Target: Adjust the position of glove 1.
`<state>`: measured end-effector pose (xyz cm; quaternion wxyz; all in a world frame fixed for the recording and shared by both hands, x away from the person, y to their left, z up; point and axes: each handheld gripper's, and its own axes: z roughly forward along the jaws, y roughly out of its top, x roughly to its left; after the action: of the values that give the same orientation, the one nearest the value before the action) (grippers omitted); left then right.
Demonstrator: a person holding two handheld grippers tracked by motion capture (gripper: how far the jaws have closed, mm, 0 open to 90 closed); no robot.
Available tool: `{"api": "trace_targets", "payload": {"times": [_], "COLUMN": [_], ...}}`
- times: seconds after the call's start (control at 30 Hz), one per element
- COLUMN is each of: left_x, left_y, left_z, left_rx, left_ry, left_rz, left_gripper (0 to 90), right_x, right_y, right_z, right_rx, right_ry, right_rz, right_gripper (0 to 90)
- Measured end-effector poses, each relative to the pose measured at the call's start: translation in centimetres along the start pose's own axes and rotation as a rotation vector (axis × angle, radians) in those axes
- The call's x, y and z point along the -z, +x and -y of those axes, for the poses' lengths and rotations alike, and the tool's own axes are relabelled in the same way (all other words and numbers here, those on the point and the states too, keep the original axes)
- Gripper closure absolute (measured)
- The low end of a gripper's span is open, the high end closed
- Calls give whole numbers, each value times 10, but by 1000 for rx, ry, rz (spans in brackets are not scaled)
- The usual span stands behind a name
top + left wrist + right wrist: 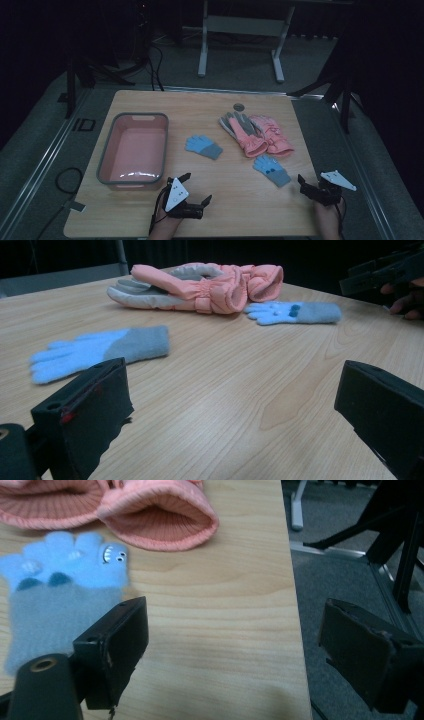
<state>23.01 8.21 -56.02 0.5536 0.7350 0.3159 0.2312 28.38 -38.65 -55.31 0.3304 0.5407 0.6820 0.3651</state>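
The left gripper (196, 189) sits low over the near edge of the light wooden table (235, 210), its two black jaws spread wide with bare tabletop between them. The right gripper (309, 186) hovers at the near right corner of the table, its jaws likewise wide apart and holding nothing; in the right gripper view one jaw stands over the wood and the other past the table's right edge, above the grey carpet floor (345, 580).

Just left of and beyond the right gripper lies a small light-blue knit glove with a grey cuff (271, 170), flat on the wood, fingers pointing away. A second small blue knit glove with a grey cuff (204, 146) lies farther left, beyond the left gripper, near the table's middle. Beyond the first glove, just past its fingertips, a pair of padded pink winter gloves with grey palms (255, 134) lies side by side. At the left of the table stands a pink rectangular plastic basin with a grey rim (106, 155).
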Motion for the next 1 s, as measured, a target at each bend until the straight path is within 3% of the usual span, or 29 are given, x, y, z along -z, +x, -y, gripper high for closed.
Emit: {"api": "trace_targets", "payload": {"times": [0.2,0.37,0.43,0.53,0.6,0.77,0.9,1.0], "left_x": [0,1,1,1,1,1,1,1], "left_y": [1,0,1,1,1,1,0,0], "left_z": [0,0,0,0,0,1,1,1], "left_rx": [13,11,13,15,12,19,8,11], "left_ry": [-6,-9,-10,-9,-9,-12,-11,-10], "left_rz": [-6,-11,-9,-7,-10,-20,-17,-18], "left_gripper": [16,16,16,16,16,15,16,16], "right_x": [6,6,8,11,12,17,22,22], "right_y": [-3,-3,-3,-4,-3,1,10,17], "right_z": [-1,-8,-13,-22,-28,-46,-64,-78], "right_rx": [-39,-17,-20,-19,-8,-29,10,40], "right_ry": [20,59,49,83,100,80,43,33], "right_rz": [-16,-8,-2,-54,-49,-70,-120,-132], "right_gripper": [122,114,117,141,142,134,117,116]}}
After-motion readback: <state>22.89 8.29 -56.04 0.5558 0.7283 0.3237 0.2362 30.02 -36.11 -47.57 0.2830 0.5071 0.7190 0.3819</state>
